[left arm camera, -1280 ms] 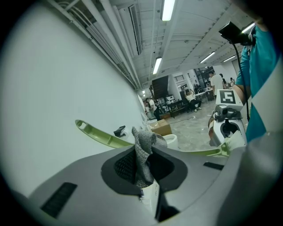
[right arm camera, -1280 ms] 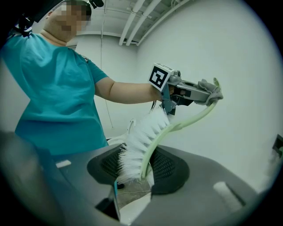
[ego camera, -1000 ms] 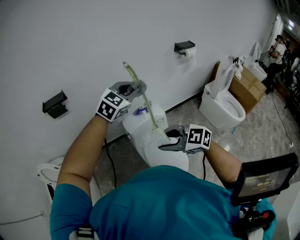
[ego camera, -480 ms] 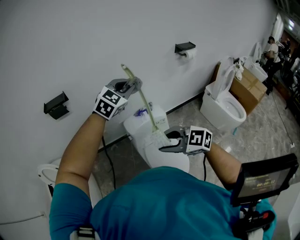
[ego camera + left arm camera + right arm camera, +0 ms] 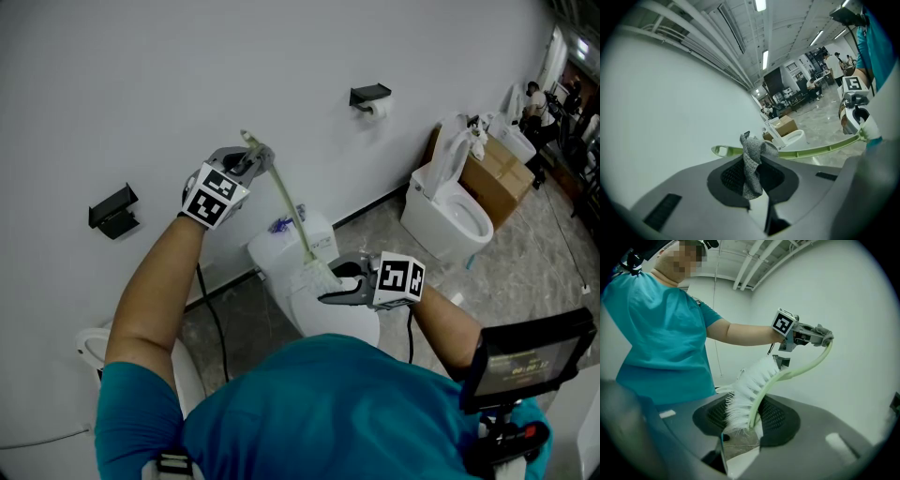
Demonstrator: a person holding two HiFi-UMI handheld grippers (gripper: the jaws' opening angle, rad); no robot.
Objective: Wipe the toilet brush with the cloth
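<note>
Wall [image 5: 141, 84] close ahead; toilet [image 5: 328, 317] below; toilet brush [image 5: 286, 202] bars middle; black bracket [image 5: 111, 210] left; open floor [image 5: 375, 232] right.

Toilets along a white wall [image 5: 141, 75]
Near toilet [image 5: 269, 253] below; far toilet [image 5: 457, 214] at right beside a box [image 5: 502, 173]. A paper holder [image 5: 369, 93] and black bracket [image 5: 111, 208] hang on the wall.

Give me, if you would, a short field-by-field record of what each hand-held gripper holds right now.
Left hand-held gripper: shut on grey cloth, which is bunched around the green handle near its looped end
Right hand-held gripper: shut on toilet brush at its bristle head
Below the brush: white toilet
</note>
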